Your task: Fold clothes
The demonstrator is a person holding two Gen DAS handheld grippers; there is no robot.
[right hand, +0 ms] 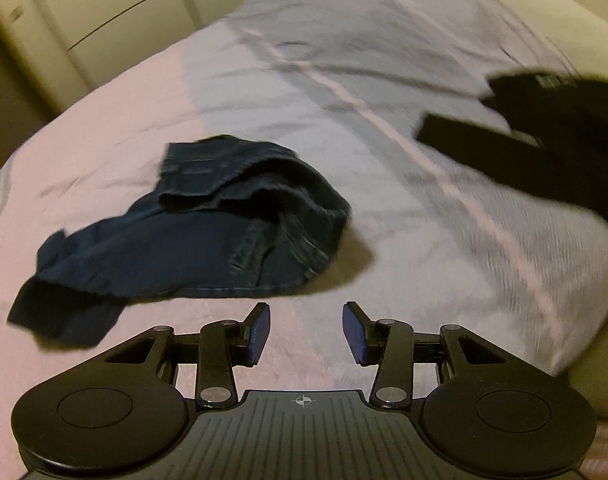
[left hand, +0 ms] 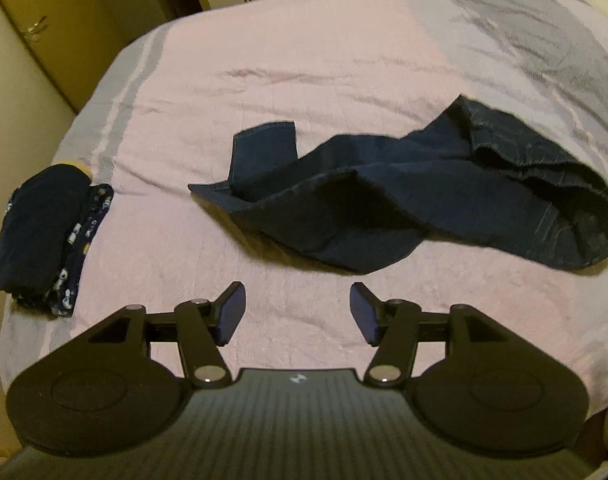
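Crumpled dark jeans lie lengthwise left-to-right across the bed, waistband rightward; left gripper and right gripper hover wide, empty.

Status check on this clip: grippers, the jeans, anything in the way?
Left gripper open, empty. Right gripper open, empty. Dark blue denim jeans crumpled on pink bedspread, unfolded. Folded navy patterned pile off to the left, black garment far right; neither blocks.
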